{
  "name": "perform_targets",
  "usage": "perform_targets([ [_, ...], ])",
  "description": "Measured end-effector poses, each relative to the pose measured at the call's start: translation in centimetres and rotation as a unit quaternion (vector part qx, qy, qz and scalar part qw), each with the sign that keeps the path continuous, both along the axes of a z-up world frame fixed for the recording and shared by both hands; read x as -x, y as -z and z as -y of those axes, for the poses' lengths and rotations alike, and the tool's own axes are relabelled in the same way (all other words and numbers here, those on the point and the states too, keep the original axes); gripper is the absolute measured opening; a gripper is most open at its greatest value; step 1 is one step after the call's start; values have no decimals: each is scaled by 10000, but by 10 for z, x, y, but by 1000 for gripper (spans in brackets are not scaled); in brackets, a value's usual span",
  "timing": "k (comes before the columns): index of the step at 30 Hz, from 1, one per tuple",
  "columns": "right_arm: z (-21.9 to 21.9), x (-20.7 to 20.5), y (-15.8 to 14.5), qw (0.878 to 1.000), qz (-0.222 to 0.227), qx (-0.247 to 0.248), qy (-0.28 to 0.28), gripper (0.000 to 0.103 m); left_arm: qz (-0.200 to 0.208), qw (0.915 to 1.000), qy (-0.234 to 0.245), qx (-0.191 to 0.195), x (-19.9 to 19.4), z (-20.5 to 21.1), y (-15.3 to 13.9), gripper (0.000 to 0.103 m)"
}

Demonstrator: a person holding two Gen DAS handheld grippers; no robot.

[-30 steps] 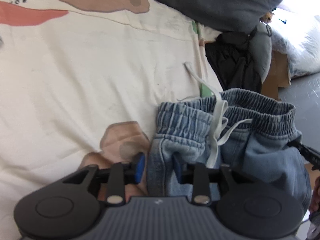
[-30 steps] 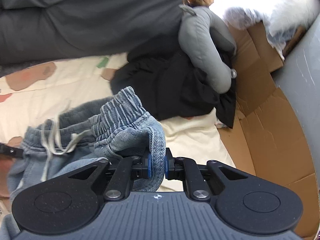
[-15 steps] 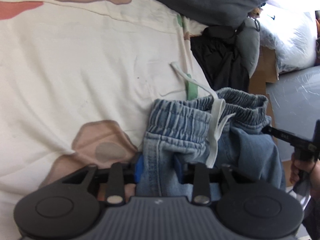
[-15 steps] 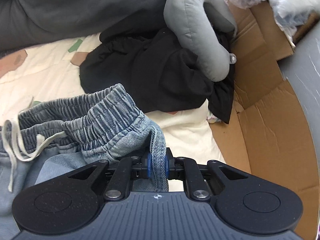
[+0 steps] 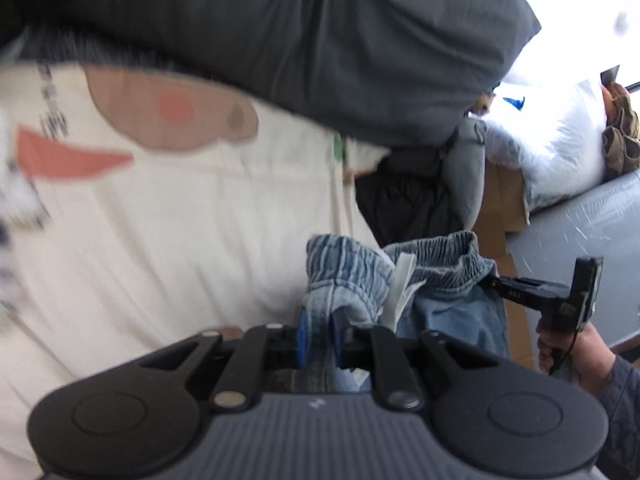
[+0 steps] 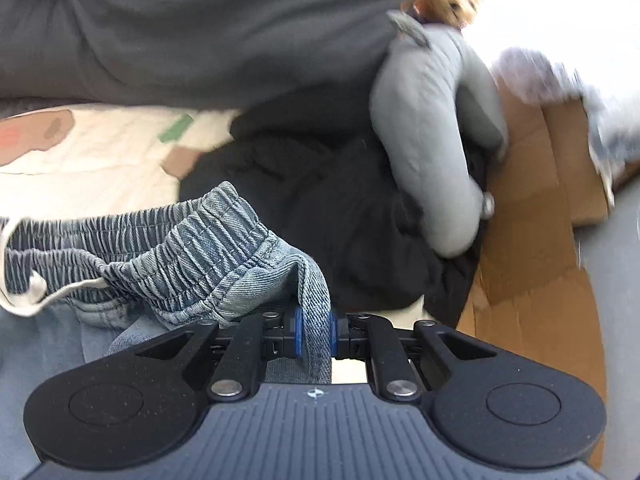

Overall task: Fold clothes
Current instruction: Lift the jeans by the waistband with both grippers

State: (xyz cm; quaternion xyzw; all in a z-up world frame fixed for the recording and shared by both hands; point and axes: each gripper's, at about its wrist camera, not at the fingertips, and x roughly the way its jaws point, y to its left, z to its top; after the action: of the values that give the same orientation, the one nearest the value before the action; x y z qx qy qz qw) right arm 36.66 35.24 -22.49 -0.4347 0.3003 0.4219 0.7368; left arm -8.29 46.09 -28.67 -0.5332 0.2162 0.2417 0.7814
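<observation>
- Your left gripper (image 5: 319, 335) is clamped on a fold of the denim shorts (image 5: 352, 280) just below the elastic waistband; its jaws have just been closing, and the cloth is pinched between the 2 blue pads.
- Your right gripper (image 6: 314, 334) is clamped on the opposite edge of the denim shorts (image 6: 224, 248), with a hem of denim pressed between its blue pads.
- The shorts hang between your 2 grippers, the gathered waistband stretched across and the paler denim dropping below it.
- The white drawstring (image 5: 401, 292) dangles from the front of the waistband; in the right wrist view its knotted end (image 6: 28, 296) hangs at the left end of the waistband.
- Your right hand (image 5: 572, 354) shows to the right of the shorts, wrapped round the handle of the other gripper.
- The cream bedsheet (image 5: 160, 240), printed with tan and red shapes, lies under and to the left of the shorts.
- A dark grey pillow (image 5: 320, 40) lies beyond the shorts, at the far edge of the sheet.
- A black garment (image 6: 340, 208) lies crumpled just behind the shorts, with a grey neck pillow (image 6: 424, 152) resting on its right side.
- A flattened cardboard box (image 6: 532, 240) lies to the right of the shorts, past the black garment.
- Both views are motion-blurred away from the grippers.
</observation>
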Motion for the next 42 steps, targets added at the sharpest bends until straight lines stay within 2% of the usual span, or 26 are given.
perform_targets([
  [8, -46, 21, -31, 9981, 91, -414, -445, 12, -82, 9976, -443, -518, 35, -22, -49, 13],
  [13, -66, 28, -48, 9959, 42, -766, -473, 12, -57, 9934, -731, -884, 49, -41, -79, 13],
  [16, -79, 32, -47, 9954, 8, -796, -537, 12, -42, 9916, -852, -971, 53, -51, -92, 13],
  [21, -103, 27, -32, 9964, -102, -615, -569, 12, -338, 9919, -732, -979, 48, -64, -88, 13],
  [26, -124, 28, -22, 9971, 15, -419, -636, 12, -594, 9901, -784, -1005, 42, -79, -81, 13],
  [28, -133, 28, -26, 9967, 85, -411, -701, 12, -600, 9895, -732, -1094, 39, -85, -86, 13],
  [31, -148, 27, -33, 9958, 185, -420, -795, 12, -695, 9854, -628, -1422, 36, -96, -96, 13],
  [35, -172, 31, -32, 9953, 239, -374, -856, 12, -834, 9842, -821, -1331, 41, -116, -89, 13],
  [42, -200, 39, -7, 9952, 316, 9, -926, 12, -1193, 9825, -832, -1164, 35, -136, -59, 13],
])
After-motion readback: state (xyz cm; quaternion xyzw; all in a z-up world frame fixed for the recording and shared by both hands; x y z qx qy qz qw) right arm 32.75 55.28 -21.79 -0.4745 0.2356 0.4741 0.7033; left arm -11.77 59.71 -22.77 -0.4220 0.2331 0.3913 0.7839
